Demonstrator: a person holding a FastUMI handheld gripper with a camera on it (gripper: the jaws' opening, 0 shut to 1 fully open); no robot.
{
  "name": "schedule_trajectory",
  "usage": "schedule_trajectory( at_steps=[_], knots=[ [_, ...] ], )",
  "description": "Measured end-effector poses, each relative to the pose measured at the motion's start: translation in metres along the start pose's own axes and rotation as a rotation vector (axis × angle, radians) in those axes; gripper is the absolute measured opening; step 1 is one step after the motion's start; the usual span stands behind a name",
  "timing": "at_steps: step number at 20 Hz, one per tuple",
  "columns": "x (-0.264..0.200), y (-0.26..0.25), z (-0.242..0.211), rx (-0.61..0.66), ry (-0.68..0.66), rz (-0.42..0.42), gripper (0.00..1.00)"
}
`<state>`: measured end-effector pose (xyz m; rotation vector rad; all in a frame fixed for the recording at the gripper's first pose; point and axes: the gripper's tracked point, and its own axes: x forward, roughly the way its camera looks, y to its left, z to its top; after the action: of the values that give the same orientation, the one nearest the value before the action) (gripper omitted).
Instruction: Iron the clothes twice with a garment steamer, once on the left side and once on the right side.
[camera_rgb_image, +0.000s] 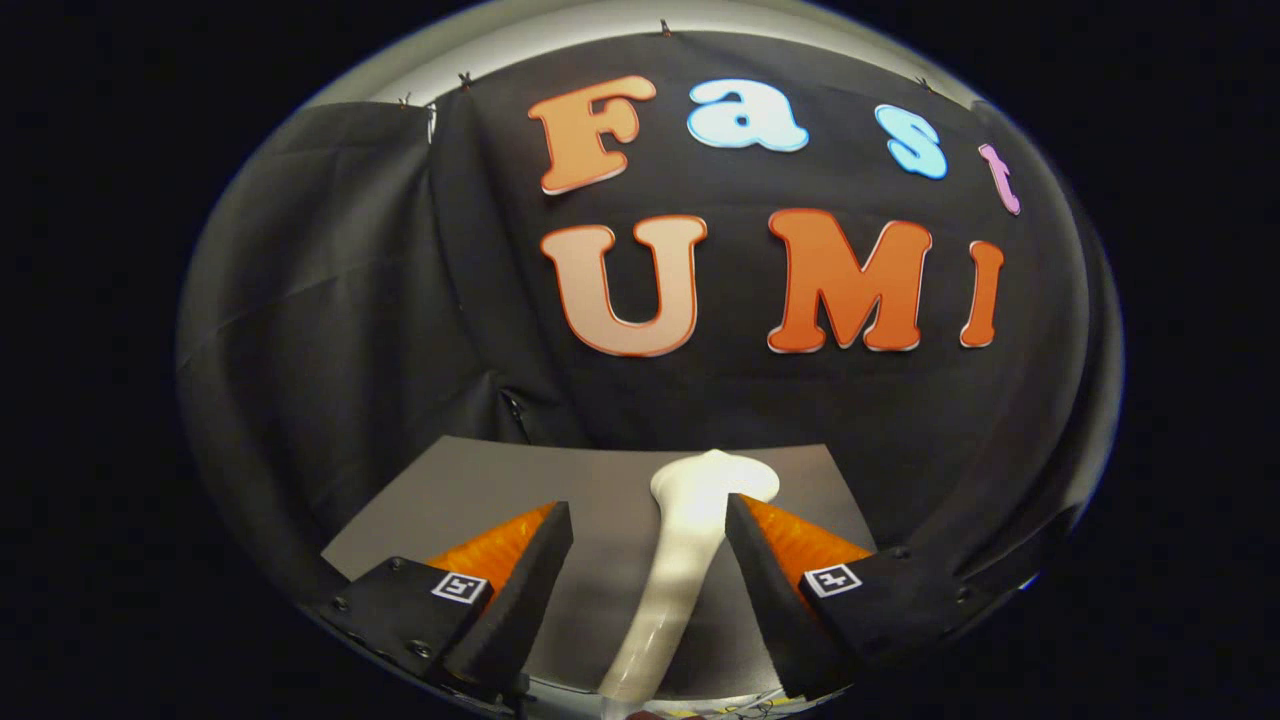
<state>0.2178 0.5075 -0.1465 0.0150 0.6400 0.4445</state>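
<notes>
Gripper view: my gripper (648, 515) stands spread, with the white steamer (690, 545) lying between the fingers, close against the right one and well clear of the left, its rounded head toward the far edge of the grey table (480, 480). I would centre the handle between the pads before closing, then squeeze firmly so it cannot twist. No clothes visible from here.

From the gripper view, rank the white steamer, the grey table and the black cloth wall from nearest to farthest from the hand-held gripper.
1. White steamer: between the open fingers of the hand-held gripper, closer to the right finger.
2. Grey table: under and just beyond the fingers.
3. Black cloth wall: behind the table, farthest.
</notes>
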Motion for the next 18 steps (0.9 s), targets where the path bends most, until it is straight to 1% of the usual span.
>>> schedule_trajectory(
  at_steps=[3, 6, 9, 11, 14, 15, 16, 18],
  knots=[
    [0.021, -0.003, -0.019, 0.015, 0.069, -0.029, 0.96],
    [0.032, -0.012, -0.030, -0.041, 0.099, -0.090, 0.96],
    [0.042, -0.009, -0.043, -0.056, 0.153, -0.084, 0.96],
    [0.048, -0.009, -0.049, -0.047, 0.161, -0.077, 0.96],
    [0.056, -0.016, -0.060, -0.030, 0.179, -0.088, 0.96],
    [0.057, -0.015, -0.063, -0.017, 0.188, -0.075, 0.96],
    [0.059, -0.015, -0.057, -0.007, 0.158, -0.076, 0.96],
    [0.062, -0.018, -0.056, 0.001, 0.158, -0.078, 0.95]
  ],
)
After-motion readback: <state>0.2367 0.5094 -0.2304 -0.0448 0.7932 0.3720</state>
